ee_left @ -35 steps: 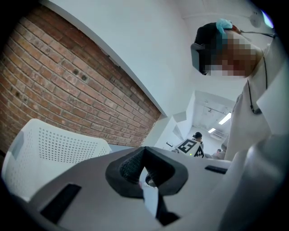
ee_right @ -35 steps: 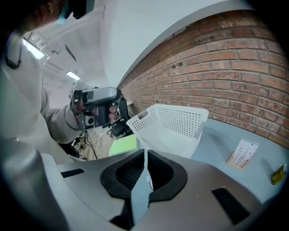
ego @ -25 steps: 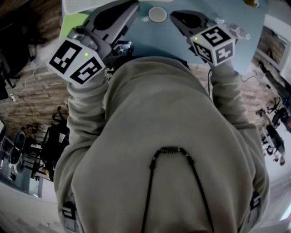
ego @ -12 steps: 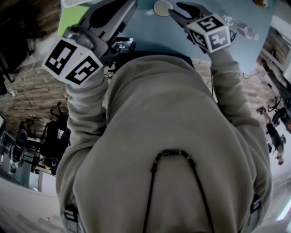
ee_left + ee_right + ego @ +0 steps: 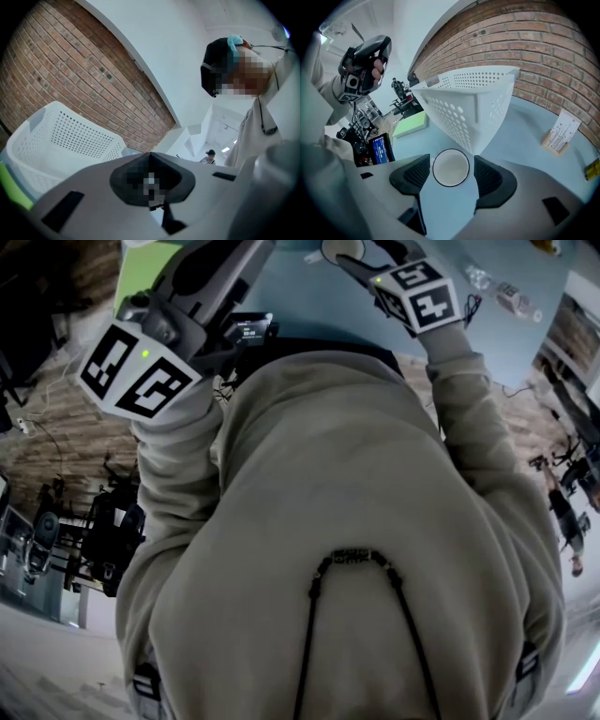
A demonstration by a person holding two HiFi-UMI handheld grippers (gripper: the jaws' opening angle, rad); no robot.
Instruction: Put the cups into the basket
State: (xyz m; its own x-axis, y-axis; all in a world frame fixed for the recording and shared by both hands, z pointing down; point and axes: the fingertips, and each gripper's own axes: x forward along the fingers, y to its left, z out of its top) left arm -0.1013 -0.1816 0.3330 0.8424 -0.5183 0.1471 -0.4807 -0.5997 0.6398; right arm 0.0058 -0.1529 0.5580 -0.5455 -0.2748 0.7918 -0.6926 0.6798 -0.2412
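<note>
The head view looks steeply down past the person's grey hooded top (image 5: pixel 356 521) onto the pale blue worktop (image 5: pixel 314 301) ahead. The left tool (image 5: pixel 150 157) view sits close behind its jaws, facing almost level; the right tool (image 5: pixel 450 171) view tilts down at the worktop. Both share the white perforated plastic basket (image 5: pixel 70 136), left of the left tool, just beyond the right.

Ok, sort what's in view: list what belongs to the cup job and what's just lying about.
For the job:
cup
basket

Just lying about:
green pad
card holder
small blue screen
yellow thing at the edge, too cut off to name
</note>
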